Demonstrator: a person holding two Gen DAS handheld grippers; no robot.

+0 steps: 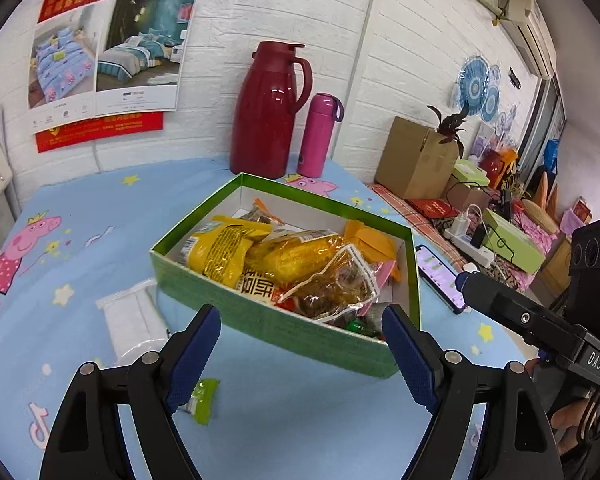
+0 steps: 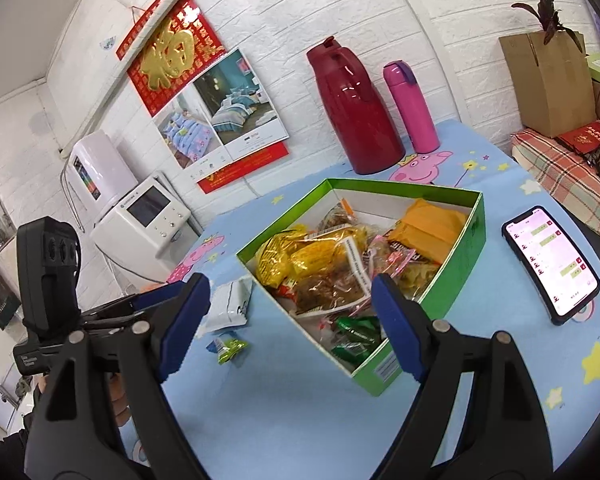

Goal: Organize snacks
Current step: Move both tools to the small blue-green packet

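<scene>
Jaws apart, right gripper [image 1: 464,280] marked "DAS"

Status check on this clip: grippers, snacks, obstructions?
Left gripper and right gripper open, empty. Green box full; white packet and green candy outside. Phone beside box.

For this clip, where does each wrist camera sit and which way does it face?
Left wrist view: behind the open left claw, facing the green snack box and wall; the right claw and fingers show at right.
Right wrist view: behind the open right claw, facing the box's corner; the left claw shows at left.
Shared: box, red thermos jug, pink bottle, phone.
</scene>
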